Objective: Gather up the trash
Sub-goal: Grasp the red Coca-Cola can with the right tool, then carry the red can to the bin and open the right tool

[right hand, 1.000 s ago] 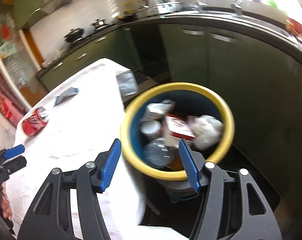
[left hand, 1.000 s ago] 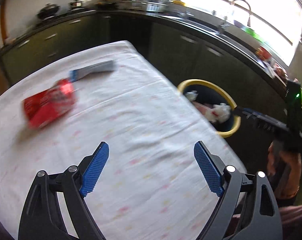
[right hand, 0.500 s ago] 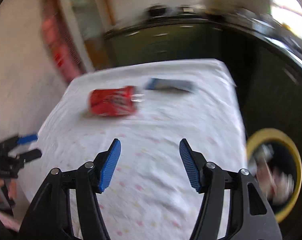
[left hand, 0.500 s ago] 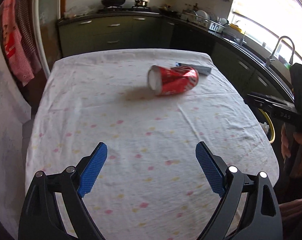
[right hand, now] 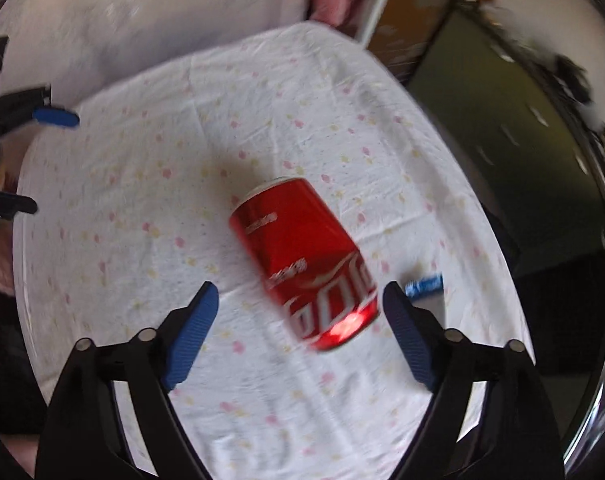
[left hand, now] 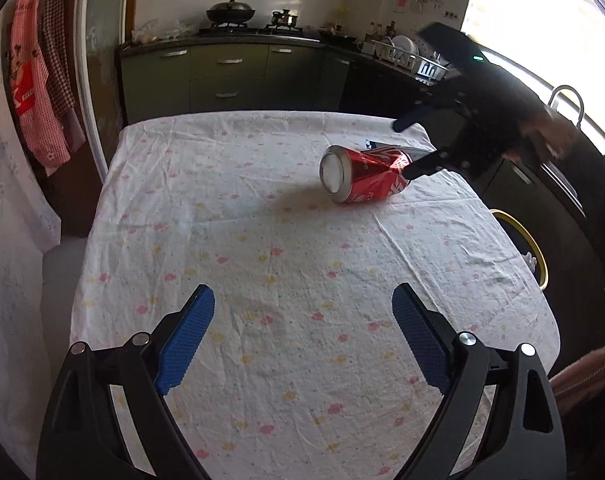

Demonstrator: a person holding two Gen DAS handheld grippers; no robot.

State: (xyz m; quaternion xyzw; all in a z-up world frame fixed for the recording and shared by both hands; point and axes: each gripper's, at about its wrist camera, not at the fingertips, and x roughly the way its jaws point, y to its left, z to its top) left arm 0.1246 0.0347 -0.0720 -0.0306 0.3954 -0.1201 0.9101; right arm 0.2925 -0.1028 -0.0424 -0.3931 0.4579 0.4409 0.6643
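The step in hand looks like the pick-up of the dented red can [right hand: 304,262], which lies on its side at the centre of the right wrist view, on the flowered tablecloth [right hand: 150,184]. To do it well, the right gripper [right hand: 300,320] should come down with one finger on each long side of the can, squarely across its body rather than over the ends, and close only once both pads are level with its middle; a round can on loose cloth is likely to roll or skid if one pad arrives first. Because the can is crumpled, a gentle squeeze should be enough.

The right gripper's jaws have just been opening and now stand wide, with the lower end of the can lying between the fingers but not pressed by either pad. It points steeply down at the table. This view is blurred, so how near the pads are to the can I cannot say surely.

The left gripper [left hand: 304,340] is also wide and empty, held low over the near part of the cloth at the bottom of its frame, well apart from the can, angled downward.

A small blue wrapper [right hand: 424,286] lies just beyond the can, right of centre. The yellow-rimmed bin [left hand: 528,248] shows at the right edge of the left wrist view.
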